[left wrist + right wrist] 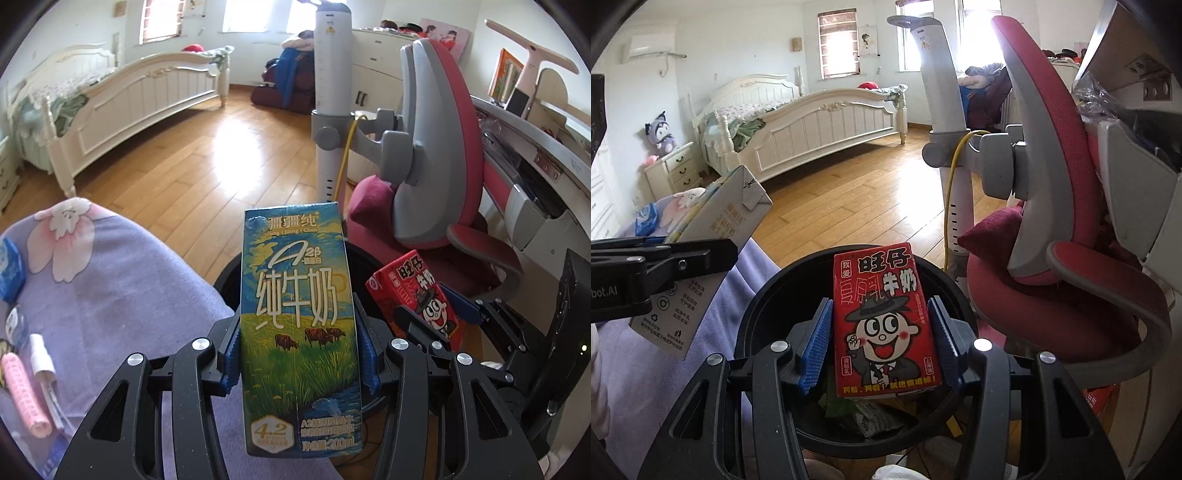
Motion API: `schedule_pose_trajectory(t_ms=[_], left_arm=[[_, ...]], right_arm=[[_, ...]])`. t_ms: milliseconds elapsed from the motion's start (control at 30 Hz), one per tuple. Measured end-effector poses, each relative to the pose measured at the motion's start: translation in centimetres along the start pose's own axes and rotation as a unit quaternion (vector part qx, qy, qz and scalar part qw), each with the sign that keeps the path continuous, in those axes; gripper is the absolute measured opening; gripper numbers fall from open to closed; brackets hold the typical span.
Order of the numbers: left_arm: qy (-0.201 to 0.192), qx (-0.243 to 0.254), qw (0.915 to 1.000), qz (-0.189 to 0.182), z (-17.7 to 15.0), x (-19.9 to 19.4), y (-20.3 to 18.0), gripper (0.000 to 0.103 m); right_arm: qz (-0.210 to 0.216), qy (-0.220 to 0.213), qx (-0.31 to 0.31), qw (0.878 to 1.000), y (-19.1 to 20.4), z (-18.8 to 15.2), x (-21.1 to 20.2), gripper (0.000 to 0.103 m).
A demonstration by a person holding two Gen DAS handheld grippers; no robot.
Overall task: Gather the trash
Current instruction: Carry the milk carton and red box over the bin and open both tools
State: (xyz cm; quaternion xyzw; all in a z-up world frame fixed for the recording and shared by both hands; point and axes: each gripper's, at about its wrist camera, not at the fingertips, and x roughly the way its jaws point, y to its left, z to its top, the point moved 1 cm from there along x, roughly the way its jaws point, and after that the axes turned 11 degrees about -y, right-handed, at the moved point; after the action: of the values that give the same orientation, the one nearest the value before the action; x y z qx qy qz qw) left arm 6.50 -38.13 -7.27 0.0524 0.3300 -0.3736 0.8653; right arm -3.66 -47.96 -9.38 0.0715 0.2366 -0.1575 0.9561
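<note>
My left gripper point(299, 354) is shut on a blue and green milk carton point(299, 325), held upright over the near rim of a black trash bin point(229, 277). My right gripper point(879, 350) holds a red milk carton point(882, 325) above the open bin point(764, 314); its blue pads point(816, 347) stand a little apart from the carton's sides, so the grip looks loose. Crumpled wrappers point(868, 417) lie in the bin. The red carton also shows in the left wrist view point(417, 295), and the milk carton in the right wrist view point(713, 229) at the left.
A lilac flowered cloth point(110, 288) covers a surface at left, with a pink hair roller point(24, 395), a small spray bottle point(40, 358) and a blue packet point(9, 269). A pink desk chair point(1071, 277) and a white lamp pole point(953, 166) stand right of the bin. A bed point(820, 125) stands behind.
</note>
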Motion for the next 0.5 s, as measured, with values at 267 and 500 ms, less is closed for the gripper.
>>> schedule_pose_trajectory(t_ms=[267, 500], left_arm=[[0.001, 0.002, 1.0000, -0.009, -0.33, 0.29, -0.40, 0.050], [-0.001, 0.005, 0.9998, -0.019, -0.35, 0.47, -0.83, 0.050]], right_arm=[[0.002, 0.010, 0.005, 1.000, -0.26, -0.08, 0.55, 0.052], [0.003, 0.014, 0.009, 1.000, -0.57, -0.11, 0.81, 0.052]])
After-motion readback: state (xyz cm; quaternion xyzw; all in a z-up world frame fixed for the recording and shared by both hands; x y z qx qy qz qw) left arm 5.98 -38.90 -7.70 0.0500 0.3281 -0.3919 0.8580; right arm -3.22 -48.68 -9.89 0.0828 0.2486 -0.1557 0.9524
